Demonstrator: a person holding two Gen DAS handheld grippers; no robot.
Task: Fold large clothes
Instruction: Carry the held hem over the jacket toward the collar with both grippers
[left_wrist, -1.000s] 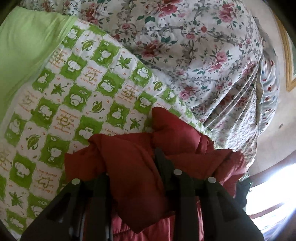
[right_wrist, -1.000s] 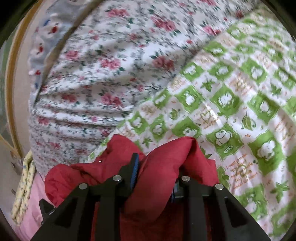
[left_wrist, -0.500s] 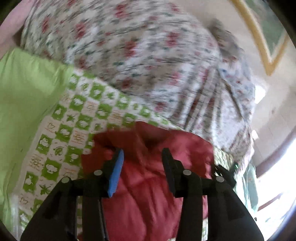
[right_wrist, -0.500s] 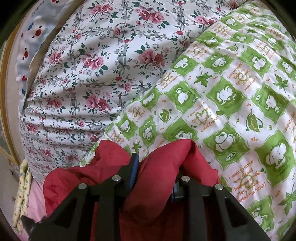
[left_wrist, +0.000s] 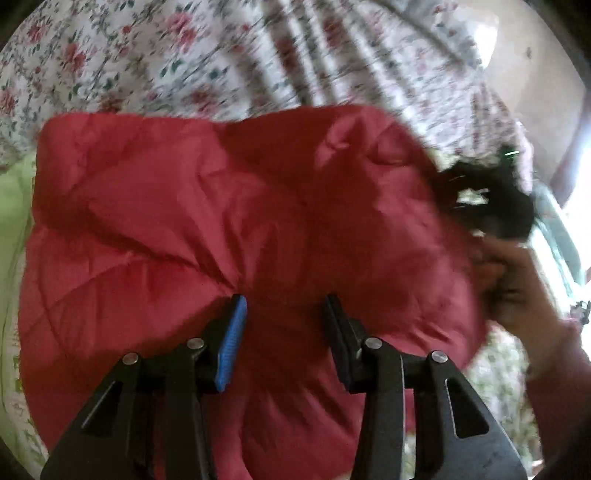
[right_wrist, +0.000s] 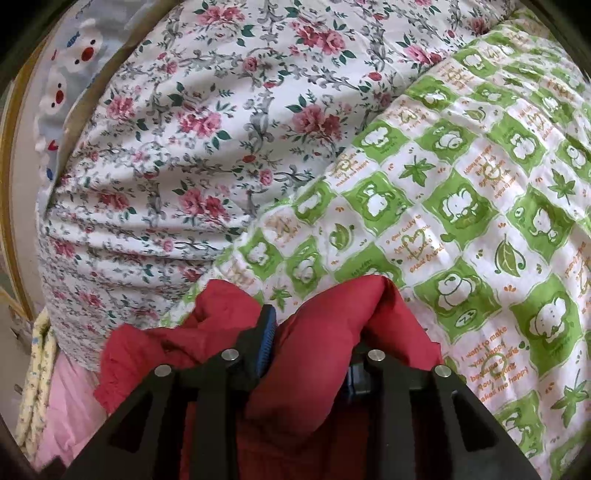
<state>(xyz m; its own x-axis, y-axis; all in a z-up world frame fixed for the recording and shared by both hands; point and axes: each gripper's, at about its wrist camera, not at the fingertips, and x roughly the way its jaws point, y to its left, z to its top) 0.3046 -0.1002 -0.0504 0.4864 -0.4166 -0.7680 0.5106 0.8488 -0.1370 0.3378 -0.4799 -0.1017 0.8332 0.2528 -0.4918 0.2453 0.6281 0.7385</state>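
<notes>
A red quilted jacket (left_wrist: 229, 206) lies spread on the bed and fills most of the left wrist view. My left gripper (left_wrist: 284, 306) is open just above it, with nothing between its jaws. In the right wrist view my right gripper (right_wrist: 310, 328) is shut on a thick fold of the same red jacket (right_wrist: 317, 332), held over the green-and-white checked quilt (right_wrist: 480, 221). The right gripper and the hand holding it (left_wrist: 517, 273) show blurred at the jacket's right edge in the left wrist view.
A floral duvet (right_wrist: 192, 147) is heaped behind the jacket and also shows in the left wrist view (left_wrist: 184, 55). A plain green cloth (left_wrist: 11, 206) lies at the left. A pink sheet (right_wrist: 66, 406) and a bear-print pillow (right_wrist: 66, 81) are at the far left.
My left gripper let go of the red jacket, opened and drew back above it; the jacket now lies spread out. My right gripper keeps its hold on the fold.
</notes>
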